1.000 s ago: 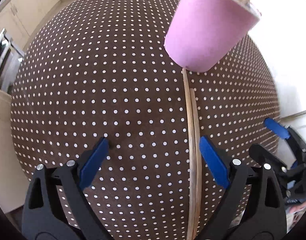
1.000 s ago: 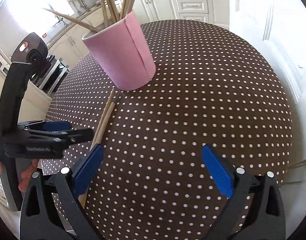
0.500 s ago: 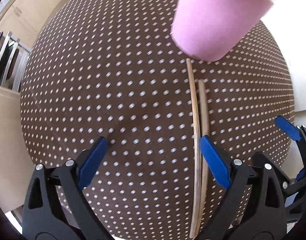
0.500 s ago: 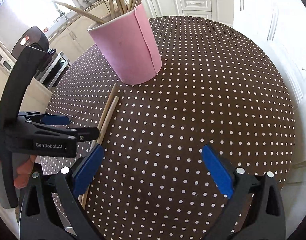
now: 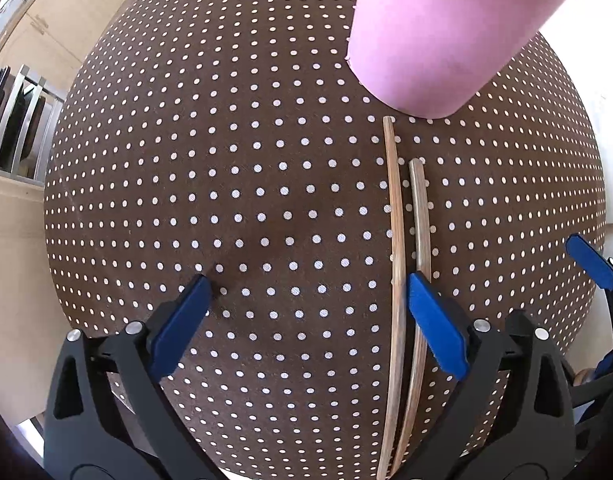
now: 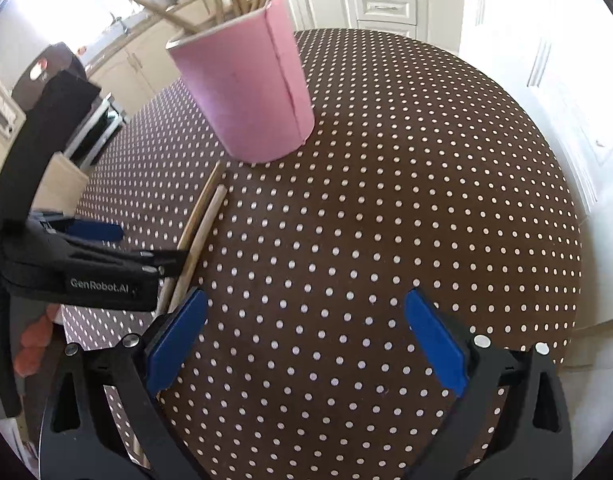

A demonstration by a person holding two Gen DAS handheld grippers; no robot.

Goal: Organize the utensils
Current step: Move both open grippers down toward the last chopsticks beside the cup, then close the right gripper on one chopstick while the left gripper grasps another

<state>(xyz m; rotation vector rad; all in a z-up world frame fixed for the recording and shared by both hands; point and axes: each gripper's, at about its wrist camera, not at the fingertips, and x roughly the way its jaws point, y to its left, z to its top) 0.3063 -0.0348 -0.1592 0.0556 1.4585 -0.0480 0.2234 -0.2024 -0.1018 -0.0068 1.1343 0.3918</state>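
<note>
Left tongs [image 5: 306, 300] wide open, empty, over two chopsticks [image 5: 398, 264] on the bench [image 5: 226, 160]. Right tongs [image 6: 306, 320] gape empty too, facing the pink cup [image 6: 246, 92].

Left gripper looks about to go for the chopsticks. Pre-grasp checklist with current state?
1. Left gripper open: ok.
2. Both chopsticks between its fingers: not ok, the right finger lies over the right-hand one.
3. Chopsticks flat on the table, side by side: ok.
4. Pink cup upright, holding other sticks: ok.
5. Right gripper open, empty, off to the side: ok.
6. Left fingers touching the table: cannot tell.
</note>
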